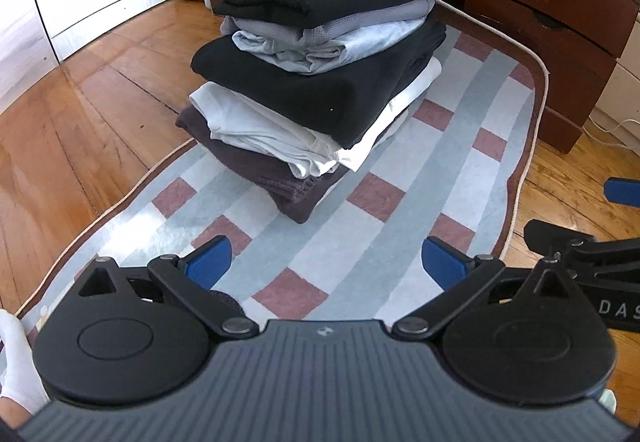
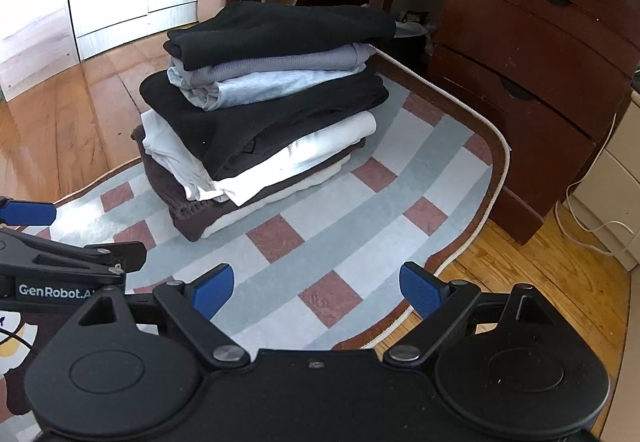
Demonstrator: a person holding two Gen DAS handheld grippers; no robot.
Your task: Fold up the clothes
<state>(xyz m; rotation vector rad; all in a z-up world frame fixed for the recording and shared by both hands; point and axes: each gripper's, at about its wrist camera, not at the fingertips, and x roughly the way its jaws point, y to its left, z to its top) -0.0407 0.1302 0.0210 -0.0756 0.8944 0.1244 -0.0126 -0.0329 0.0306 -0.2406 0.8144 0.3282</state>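
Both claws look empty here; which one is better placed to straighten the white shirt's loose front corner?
Probably the left claw: it is open and faces the white shirt corner almost head-on. The right claw, also open, sits further to the side.

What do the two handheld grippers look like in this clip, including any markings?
The left gripper and the right gripper match: ribbed dark body, black linkage arms on round pivot discs with silver pins, jaws tipped with textured blue pads. White "GenRobot.AI" lettering marks the left gripper's side.
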